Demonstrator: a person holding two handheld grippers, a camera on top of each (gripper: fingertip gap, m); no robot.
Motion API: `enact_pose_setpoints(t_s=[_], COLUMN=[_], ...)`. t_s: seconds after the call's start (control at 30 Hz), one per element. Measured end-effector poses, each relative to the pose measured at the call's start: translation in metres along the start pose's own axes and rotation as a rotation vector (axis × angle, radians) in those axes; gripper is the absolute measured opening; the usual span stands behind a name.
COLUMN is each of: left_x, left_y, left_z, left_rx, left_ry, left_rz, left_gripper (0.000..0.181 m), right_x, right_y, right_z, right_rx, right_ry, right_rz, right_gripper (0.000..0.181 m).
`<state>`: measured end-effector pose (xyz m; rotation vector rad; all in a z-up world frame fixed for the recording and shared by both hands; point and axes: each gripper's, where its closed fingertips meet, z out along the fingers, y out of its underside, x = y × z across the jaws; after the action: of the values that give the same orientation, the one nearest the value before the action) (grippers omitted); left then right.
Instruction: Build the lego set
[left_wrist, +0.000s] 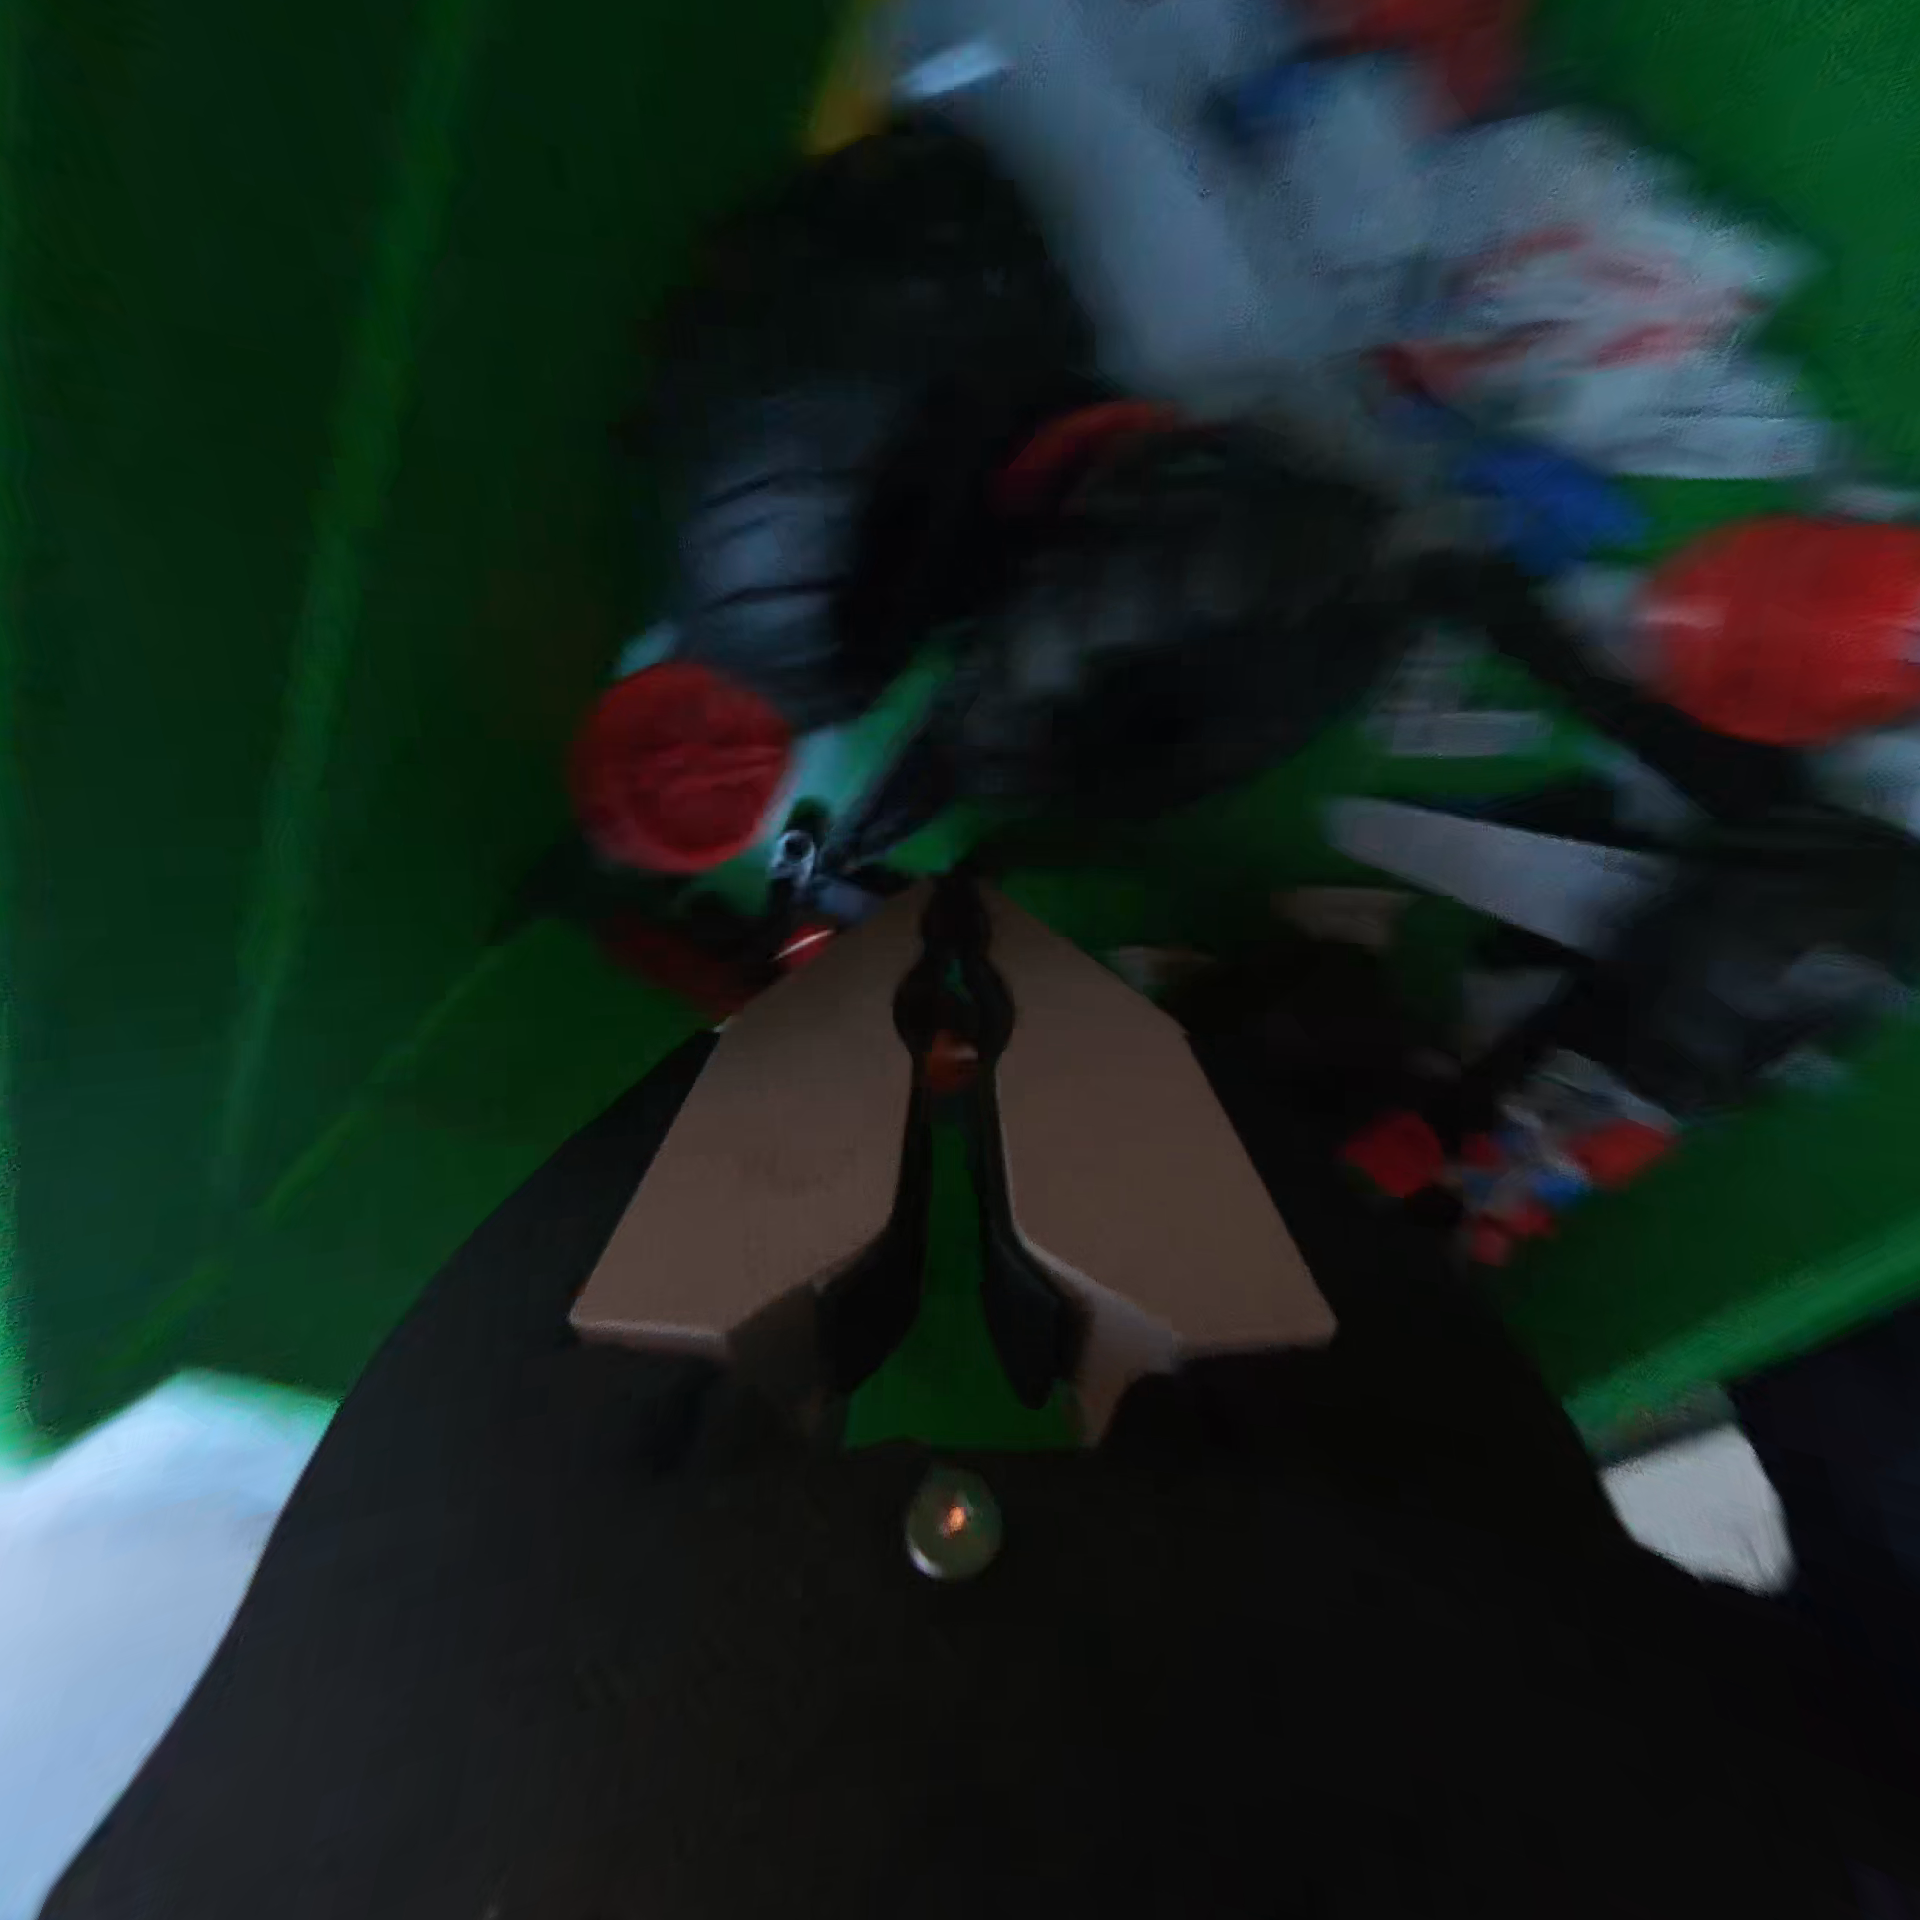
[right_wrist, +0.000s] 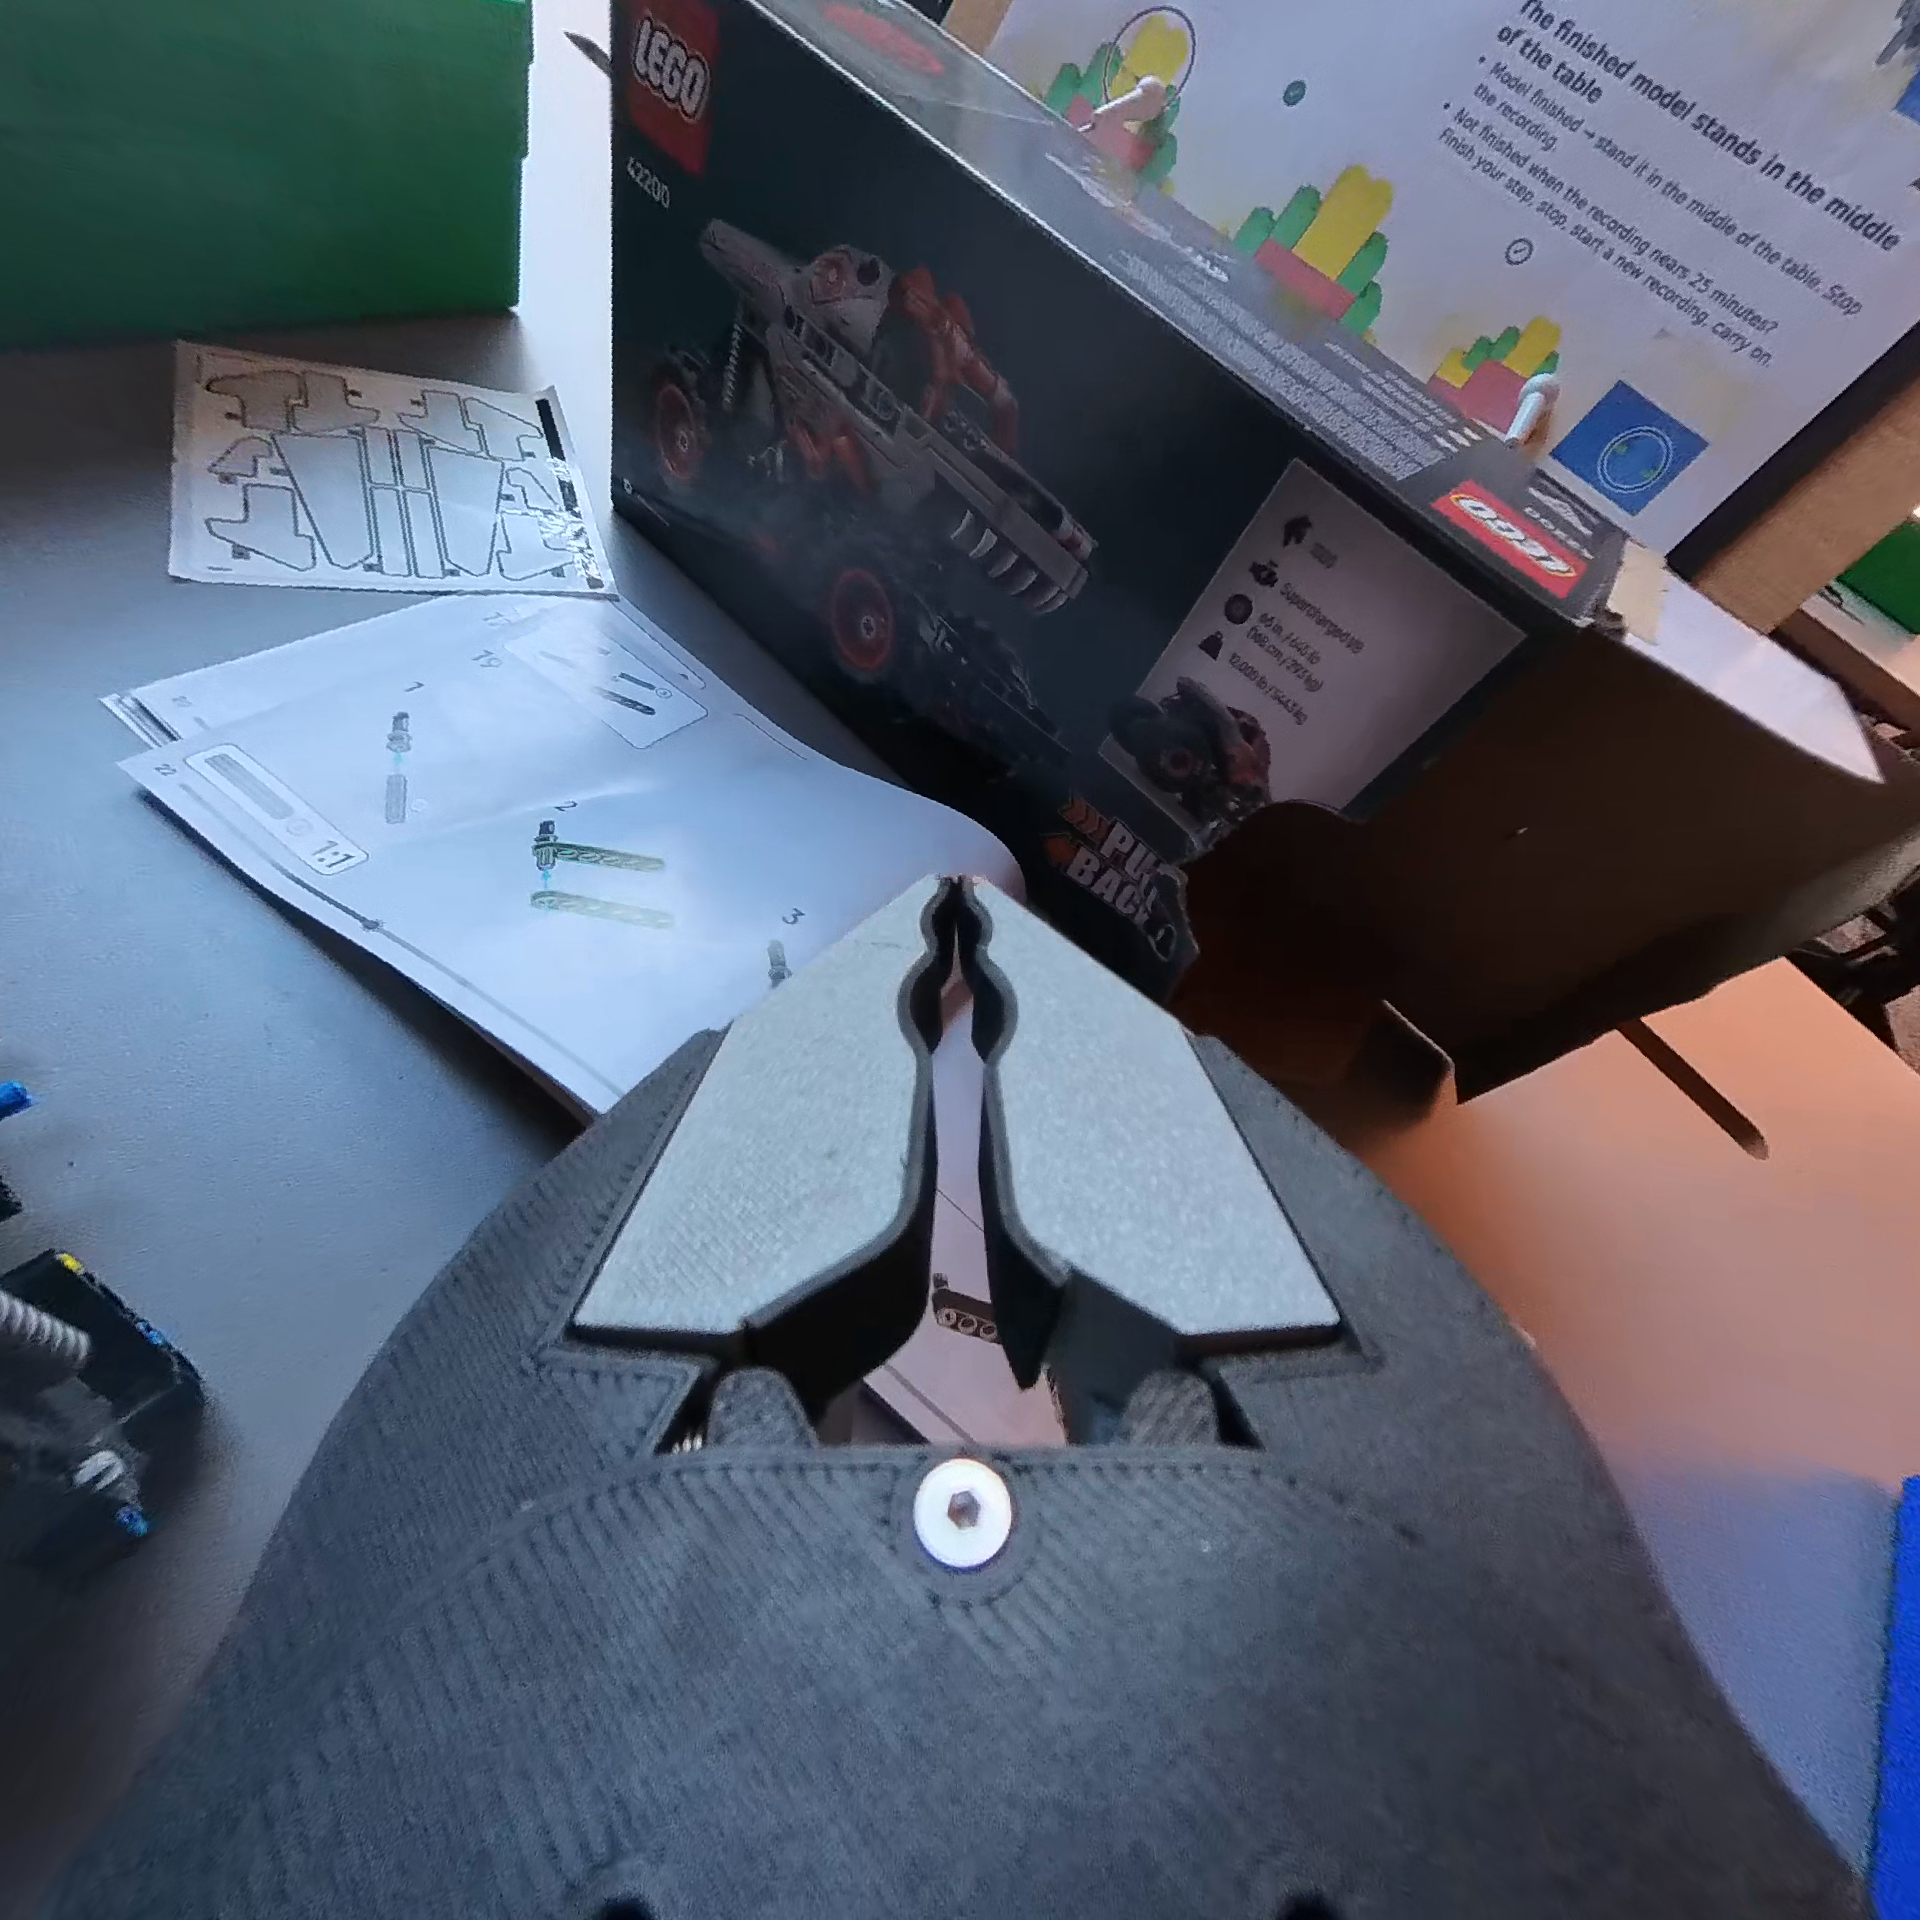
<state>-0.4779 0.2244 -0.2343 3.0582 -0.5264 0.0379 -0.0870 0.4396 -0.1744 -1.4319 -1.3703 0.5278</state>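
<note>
The left gripper (left_wrist: 961, 904) has its jaws pressed together at the tips. A small red bit (left_wrist: 951, 1060) shows in the gap behind the tips, but the picture is too blurred to tell if it is pinched. It is over a green bin (left_wrist: 312, 520) with loose parts, among them a red wheel (left_wrist: 681, 764) and a black tyre (left_wrist: 821, 499).

The right gripper (right_wrist: 958, 883) is also pressed together and holds nothing. It hangs above the booklet (right_wrist: 499, 810) on the grey table (right_wrist: 260, 1060). The box (right_wrist: 987, 468) stands beyond, the sticker sheet (right_wrist: 384, 468) far left, and the part-built model (right_wrist: 73, 1382) near left.
</note>
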Motion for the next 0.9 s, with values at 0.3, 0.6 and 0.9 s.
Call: enact_pose_setpoints(t_s=[0.3,0.6,0.9], left_x=[-0.039,0.014,-0.042], left_y=[0.008,-0.002,-0.017], left_z=[-0.014,0.0,-0.021], left_rx=[-0.013,-0.024,0.106], left_ry=[-0.201,0.025,-0.199], left_rz=[-0.091,0.078,-0.068], left_gripper=[0.0,0.0,0.008], right_x=[0.003,0.0,0.002], right_y=[0.002,-0.001,0.001], right_z=[0.0,0.0,0.0], right_rx=[-0.003,0.0,-0.007], right_ry=[0.009,0.003,0.012], right_rz=[0.003,-0.01,-0.008], right_gripper=[0.0,0.0,0.0])
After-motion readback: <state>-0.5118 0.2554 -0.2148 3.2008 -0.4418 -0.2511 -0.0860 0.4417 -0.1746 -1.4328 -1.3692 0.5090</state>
